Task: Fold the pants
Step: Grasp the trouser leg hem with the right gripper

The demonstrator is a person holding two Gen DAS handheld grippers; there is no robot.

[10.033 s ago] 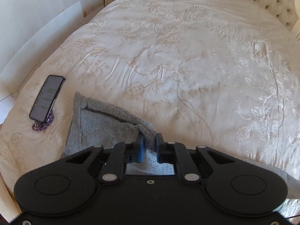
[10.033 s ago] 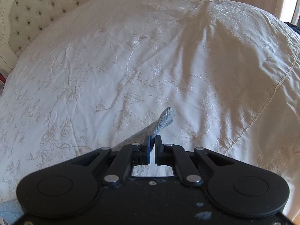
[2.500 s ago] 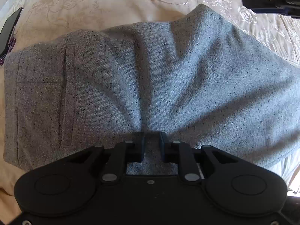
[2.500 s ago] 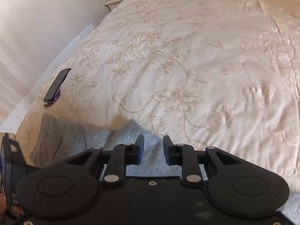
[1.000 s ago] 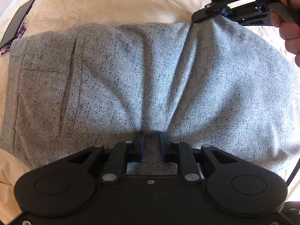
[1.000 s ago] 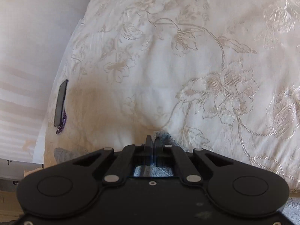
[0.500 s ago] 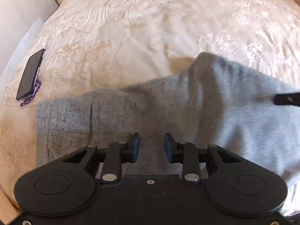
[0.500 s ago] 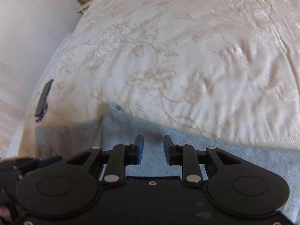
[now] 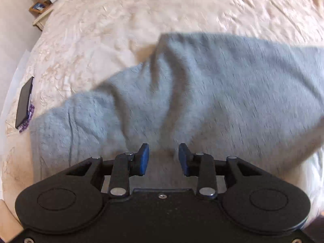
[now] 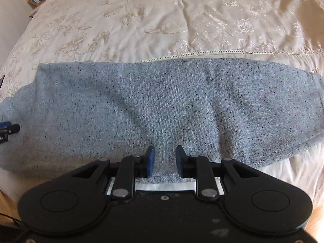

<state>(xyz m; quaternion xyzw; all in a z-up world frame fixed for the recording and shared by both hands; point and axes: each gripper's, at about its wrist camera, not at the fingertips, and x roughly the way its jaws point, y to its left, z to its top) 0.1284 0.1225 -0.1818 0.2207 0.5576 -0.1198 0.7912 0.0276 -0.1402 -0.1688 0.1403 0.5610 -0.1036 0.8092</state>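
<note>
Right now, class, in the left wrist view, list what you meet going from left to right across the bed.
phone → grey pants → bare bedspread at the right edge.

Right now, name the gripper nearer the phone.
The left gripper: the phone lies beside its end of the pants; the right gripper sits farther off.

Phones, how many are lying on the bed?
1. A dark phone lies at the bedspread's left edge, left of the gray pants, with something purple under its near end. Another could be hidden under the pants.
</note>
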